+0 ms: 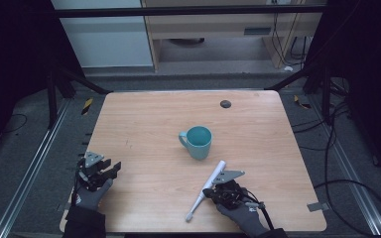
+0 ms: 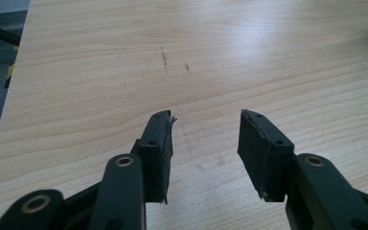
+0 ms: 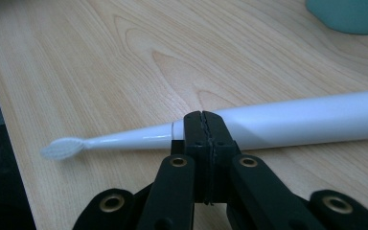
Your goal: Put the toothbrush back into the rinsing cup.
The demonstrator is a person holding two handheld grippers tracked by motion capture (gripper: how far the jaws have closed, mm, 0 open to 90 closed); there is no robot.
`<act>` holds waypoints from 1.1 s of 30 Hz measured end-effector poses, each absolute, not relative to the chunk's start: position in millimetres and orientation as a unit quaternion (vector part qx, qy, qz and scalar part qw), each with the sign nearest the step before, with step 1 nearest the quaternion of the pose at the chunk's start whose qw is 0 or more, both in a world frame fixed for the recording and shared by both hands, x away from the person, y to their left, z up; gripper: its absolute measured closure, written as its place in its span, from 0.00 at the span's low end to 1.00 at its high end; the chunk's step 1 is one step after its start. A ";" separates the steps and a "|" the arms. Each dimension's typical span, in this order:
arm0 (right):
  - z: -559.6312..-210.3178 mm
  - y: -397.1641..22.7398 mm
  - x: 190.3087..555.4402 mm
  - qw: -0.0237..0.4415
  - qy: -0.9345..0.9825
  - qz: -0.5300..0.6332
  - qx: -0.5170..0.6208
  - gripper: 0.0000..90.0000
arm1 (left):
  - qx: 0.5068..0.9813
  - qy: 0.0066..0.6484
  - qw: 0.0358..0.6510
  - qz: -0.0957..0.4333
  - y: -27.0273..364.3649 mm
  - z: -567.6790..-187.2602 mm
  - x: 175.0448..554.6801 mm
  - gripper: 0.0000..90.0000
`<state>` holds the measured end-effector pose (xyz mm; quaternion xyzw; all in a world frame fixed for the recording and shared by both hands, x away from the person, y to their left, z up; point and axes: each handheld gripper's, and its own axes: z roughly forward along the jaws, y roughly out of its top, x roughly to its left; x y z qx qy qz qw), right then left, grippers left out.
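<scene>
A pale wooden surface (image 1: 144,124) stands on a grey floor inside a dark frame, with a light wall and a wooden cabinet (image 1: 218,25) beyond its far edge. A small dark round plug (image 1: 225,103) sits near the surface's far edge at about 1 o'clock from the centre.

A teal mug (image 1: 198,142) stands upright close to the centre, its handle turned toward 9 o'clock. From the mug toward 6 o'clock lies a white electric toothbrush (image 1: 207,188), flat on the wood and slanted, its thick handle end pointing to 1 o'clock just short of the mug and its bristle head at 7 o'clock near the front edge.

The right gripper (image 1: 212,191), held in a grey-gloved hand (image 1: 243,214) at about 5 o'clock on the surface, has its jaws pressed fully together with nothing between them. In the right gripper view the closed tips (image 3: 204,125) sit just in front of the toothbrush (image 3: 287,120), about where the slim neck widens into the handle; whether they touch it cannot be told.

The left gripper (image 1: 115,168) is at about 8 o'clock near the front left corner, in the other gloved hand (image 1: 92,193). Its jaws stand partly open over bare wood, as the left gripper view (image 2: 206,139) shows, holding nothing.
</scene>
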<state>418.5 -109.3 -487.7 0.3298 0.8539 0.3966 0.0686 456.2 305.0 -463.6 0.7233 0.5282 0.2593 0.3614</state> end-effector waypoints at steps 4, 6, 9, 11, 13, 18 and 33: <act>-488.4 -105.9 418.6 0.066 0.855 0.396 0.329 1.00 | 0.723 0.528 0.361 0.260 305.2 -463.6 456.3 0.61; -488.0 -105.5 418.8 0.066 0.855 0.398 0.328 1.00 | 0.723 0.529 0.361 0.260 305.2 -463.5 456.3 0.61; -485.4 -107.5 419.2 0.063 0.850 0.407 0.328 1.00 | 0.723 0.528 0.362 0.259 305.3 -463.5 456.2 0.61; -482.1 -111.8 421.1 0.066 0.845 0.415 0.332 1.00 | 0.724 0.528 0.361 0.260 305.5 -463.4 456.2 0.61; -477.5 -118.2 425.1 0.073 0.835 0.423 0.343 1.00 | 0.723 0.528 0.362 0.260 305.6 -463.6 456.4 0.61; -466.1 -137.6 440.0 0.107 0.812 0.435 0.374 1.00 | 0.724 0.526 0.363 0.258 305.1 -464.1 457.0 0.62; -475.6 -158.0 494.7 0.140 0.791 0.412 0.430 1.00 | 0.719 0.530 0.365 0.263 307.8 -462.6 456.3 0.66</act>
